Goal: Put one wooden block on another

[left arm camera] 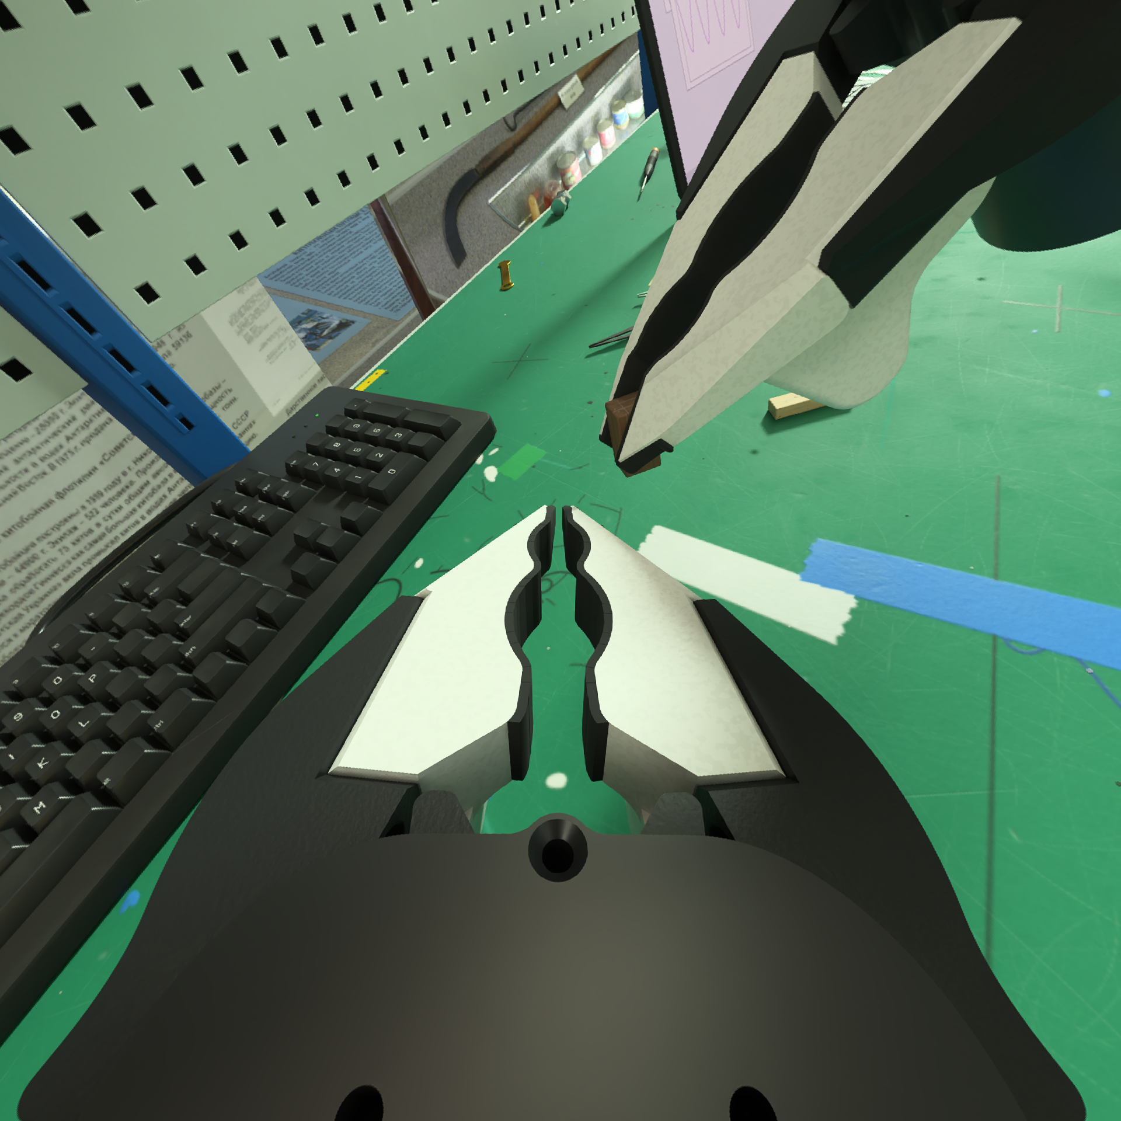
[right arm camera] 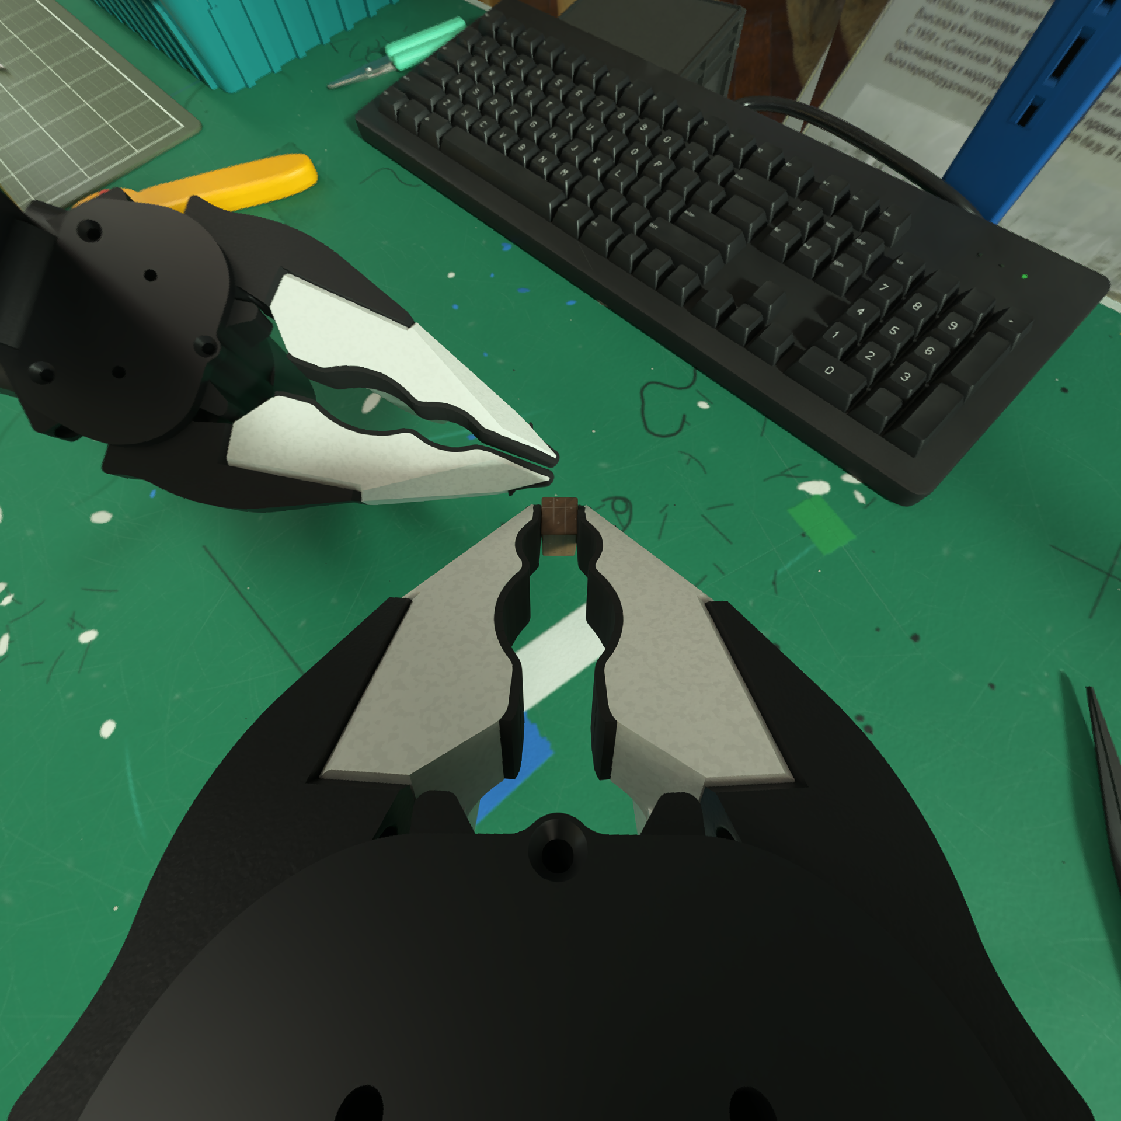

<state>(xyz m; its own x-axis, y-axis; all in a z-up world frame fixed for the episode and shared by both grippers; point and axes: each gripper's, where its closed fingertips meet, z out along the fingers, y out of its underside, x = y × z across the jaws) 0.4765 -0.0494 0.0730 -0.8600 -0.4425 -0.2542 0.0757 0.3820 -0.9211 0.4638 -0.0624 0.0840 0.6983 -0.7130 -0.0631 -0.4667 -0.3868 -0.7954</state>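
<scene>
My right gripper (right arm camera: 559, 515) is shut on a small dark brown wooden block (right arm camera: 559, 514) at its fingertips, low over the green mat (right arm camera: 788, 667); I cannot tell whether the block touches the mat. In the left wrist view this gripper (left arm camera: 634, 452) comes in from the upper right with the dark block (left arm camera: 619, 417) in its tips. A light wooden block (left arm camera: 788, 405) lies on the mat behind it, partly hidden. My left gripper (left arm camera: 558, 511) is shut and empty, and its tips (right arm camera: 549, 470) sit just left of the held block.
A black keyboard (right arm camera: 728, 242) lies close by, on the left in the left wrist view (left arm camera: 242, 576). A monitor (left arm camera: 685, 73) and a pegboard wall (left arm camera: 242, 121) stand behind. White tape (left arm camera: 746, 582) and blue tape (left arm camera: 970, 600) are stuck to the mat. A yellow tool (right arm camera: 230, 179) and dark tweezers (right arm camera: 1104, 758) lie nearby.
</scene>
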